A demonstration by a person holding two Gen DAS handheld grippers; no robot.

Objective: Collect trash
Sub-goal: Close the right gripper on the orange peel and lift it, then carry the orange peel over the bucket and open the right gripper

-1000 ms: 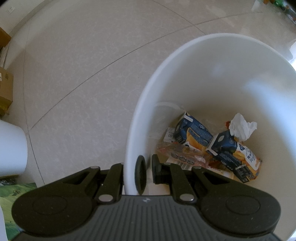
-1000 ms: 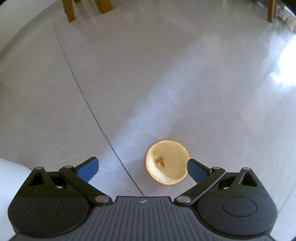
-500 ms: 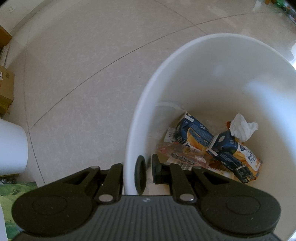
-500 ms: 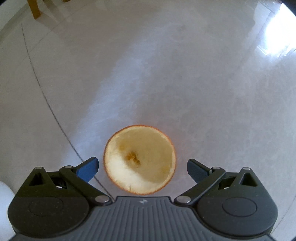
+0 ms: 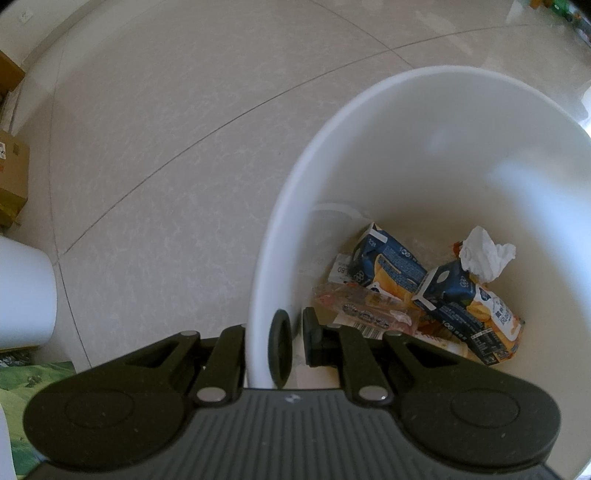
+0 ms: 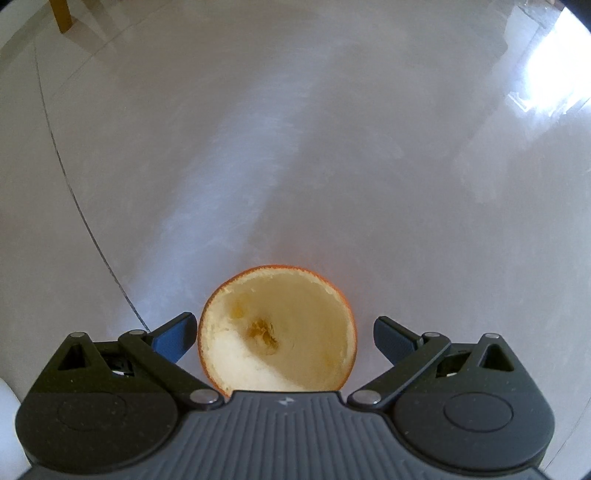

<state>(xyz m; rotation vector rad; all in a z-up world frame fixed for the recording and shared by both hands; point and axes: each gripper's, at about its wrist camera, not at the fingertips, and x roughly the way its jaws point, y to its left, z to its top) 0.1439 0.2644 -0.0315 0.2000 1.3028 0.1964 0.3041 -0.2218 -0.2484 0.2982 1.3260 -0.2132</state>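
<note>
My left gripper point(image 5: 295, 332) is shut on the near rim of a white bin point(image 5: 369, 122), with one finger on each side of the wall. In the bin lie two blue-and-orange drink cartons point(image 5: 391, 262), a crumpled white tissue point(image 5: 484, 254) and a clear wrapper point(image 5: 362, 306). In the right wrist view, half an orange peel point(image 6: 277, 332) rests cup-up on the pale floor. My right gripper point(image 6: 284, 326) is open and points steeply down, a blue fingertip on either side of the peel. The left fingertip point(image 6: 173, 332) is close to the peel's edge and the right one stands apart from it.
Cardboard boxes point(image 5: 11, 177) stand at the far left, with a white object point(image 5: 22, 295) and a green picture point(image 5: 29, 384) below them. A wooden furniture leg point(image 6: 61, 14) shows at the top left. A dark tile joint point(image 6: 85, 218) runs left of the peel.
My right gripper has come down over the orange peel, which now looks larger and lies between the open fingers. The left gripper and the bin have not moved.
</note>
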